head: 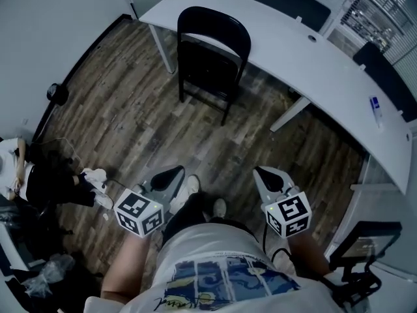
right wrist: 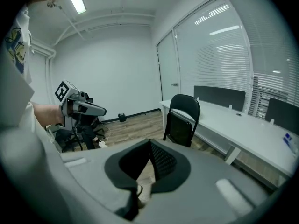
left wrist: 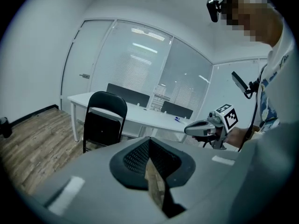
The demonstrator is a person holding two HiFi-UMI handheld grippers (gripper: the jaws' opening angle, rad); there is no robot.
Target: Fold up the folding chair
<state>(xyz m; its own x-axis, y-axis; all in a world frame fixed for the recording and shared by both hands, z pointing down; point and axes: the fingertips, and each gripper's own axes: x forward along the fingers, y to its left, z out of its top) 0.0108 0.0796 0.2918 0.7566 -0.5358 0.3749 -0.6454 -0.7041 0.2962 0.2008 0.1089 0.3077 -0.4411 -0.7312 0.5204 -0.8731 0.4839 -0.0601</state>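
An unfolded black folding chair (head: 212,57) stands at twelve o'clock beside a white desk (head: 287,44), well apart from the left gripper (head: 168,173) and right gripper (head: 268,175), both empty, jaws together; this looks like the approach, and next they must reach it and open.

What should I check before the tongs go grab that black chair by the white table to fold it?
1. Folding chair standing unfolded: ok.
2. Left tongs open for grabbing: not ok, shut and empty.
3. Right tongs open: not ok, shut and empty.
4. Tongs close enough to the chair: not ok, both are well apart from it.
5. Chair free of the table: cannot tell, its back is right by the edge.
6. Seated person away from the chair: ok.
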